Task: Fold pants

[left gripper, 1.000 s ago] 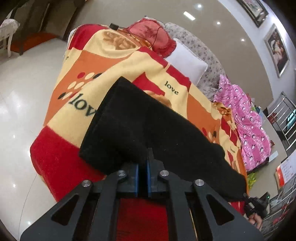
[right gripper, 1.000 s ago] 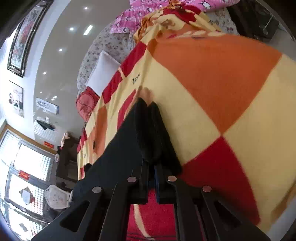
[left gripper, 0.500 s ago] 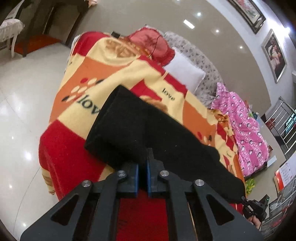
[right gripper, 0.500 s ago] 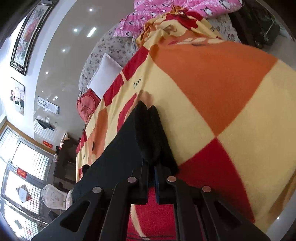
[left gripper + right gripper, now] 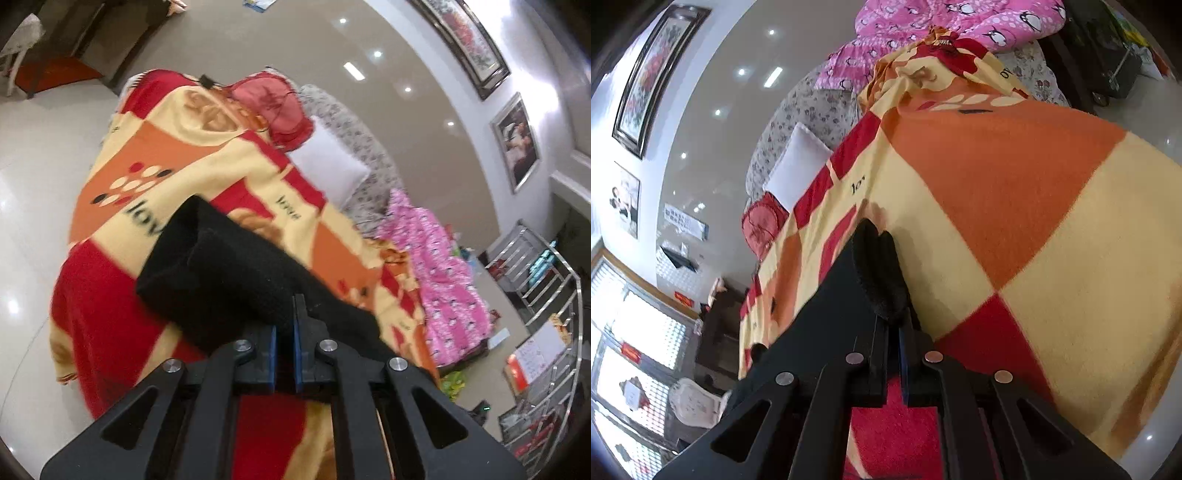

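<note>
The black pants have been lifted further off the blanket, clamped at both ends by left gripper and right gripper.

You get bright recessed ceiling spotlights glaring above the gripper, heavy fisheye curving, slight motion blur.

Your right gripper is clamped on a doubled edge of the black pants — the fabric bulges up between its narrow-set jaws. The pants stretch away to the lower left, above the red, orange and cream blanket. A white pillow lies beyond.
</note>
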